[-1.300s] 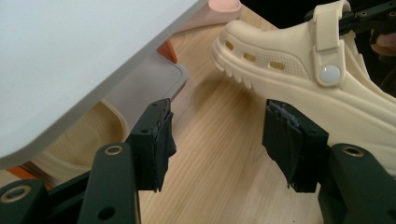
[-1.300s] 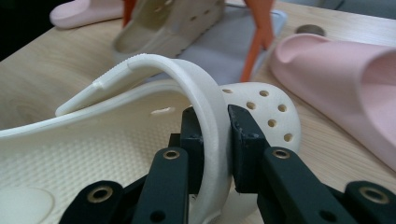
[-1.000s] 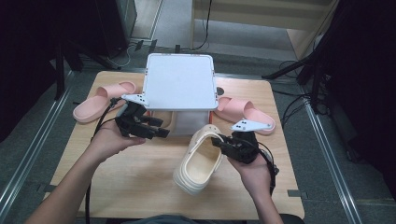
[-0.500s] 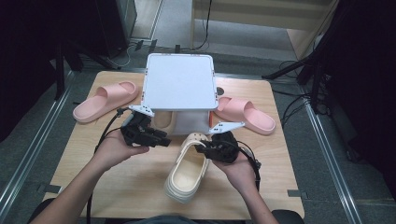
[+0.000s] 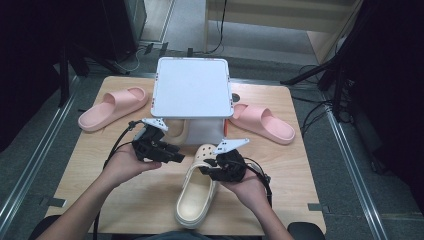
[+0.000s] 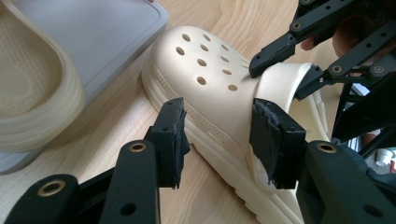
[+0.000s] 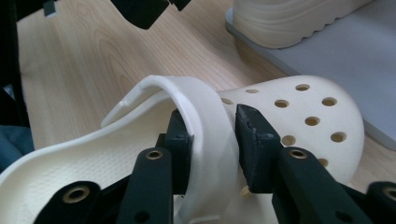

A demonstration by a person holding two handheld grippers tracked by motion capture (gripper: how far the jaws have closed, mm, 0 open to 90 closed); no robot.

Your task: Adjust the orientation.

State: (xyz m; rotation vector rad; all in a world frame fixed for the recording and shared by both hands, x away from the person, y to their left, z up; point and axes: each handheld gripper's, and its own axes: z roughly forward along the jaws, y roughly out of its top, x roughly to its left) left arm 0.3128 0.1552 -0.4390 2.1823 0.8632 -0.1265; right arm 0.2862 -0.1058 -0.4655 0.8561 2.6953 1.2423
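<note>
Cream foam clog with vent holes (image 5: 196,194) lies on the pale wooden table (image 5: 125,200), toe toward a white two-tier plastic rack (image 5: 192,94), heel toward the person. R gripper (image 5: 209,169) has its jaws closed on the clog's upper edge at the opening, w/ the thin foam wall pinched between the pads (image 7: 182,135), prob. to steer the shoe. L gripper (image 5: 175,156) hangs just beside the clog's toe side, jaws apart w/ nothing between them; in the left gripper view the clog's side sits beyond the gap, perhaps ready to steady it. Matching cream clog (image 5: 176,131) sits on the rack's lower shelf, so this one seems bound for the spot next to it. Two pink foam slides (image 5: 112,107) flank the rack, one on either side. No brand, label or writing legible anywhere.
</note>
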